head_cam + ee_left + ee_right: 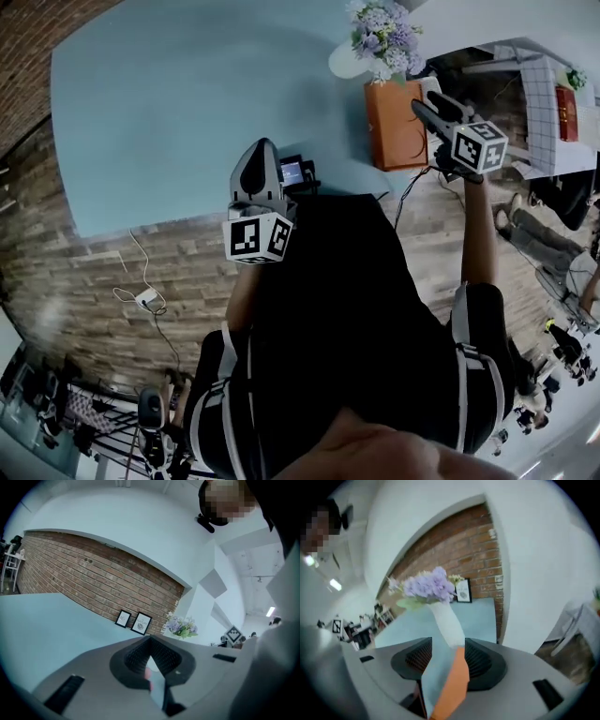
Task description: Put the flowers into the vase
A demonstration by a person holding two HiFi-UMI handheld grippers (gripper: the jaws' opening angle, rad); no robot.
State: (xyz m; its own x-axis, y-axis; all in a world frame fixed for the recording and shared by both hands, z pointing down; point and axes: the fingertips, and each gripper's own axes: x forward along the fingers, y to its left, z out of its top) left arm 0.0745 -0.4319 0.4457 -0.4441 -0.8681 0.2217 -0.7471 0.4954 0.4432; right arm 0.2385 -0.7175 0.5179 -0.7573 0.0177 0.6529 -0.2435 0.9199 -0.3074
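A bunch of purple flowers [382, 37] stands in a white vase [349, 62] at the far end of the pale blue table [178, 103]. An orange box [396, 124] sits just in front of it. My right gripper [433, 105] hovers beside the box, open and empty. In the right gripper view its jaws [447, 651] frame the vase [448, 620], the flowers [426, 585] and the orange box [452, 686]. My left gripper [258, 169] hangs over the table's near edge. Its pads meet at the tips [151, 641] with nothing between them. The flowers [181, 626] show far off.
A small dark device [293, 172] lies at the table's near edge. Two framed pictures [134, 620] lean against the brick wall. On the wood-plank floor lie a white cable and plug [145, 298]. A white grid table [548, 103] and several people are at the right.
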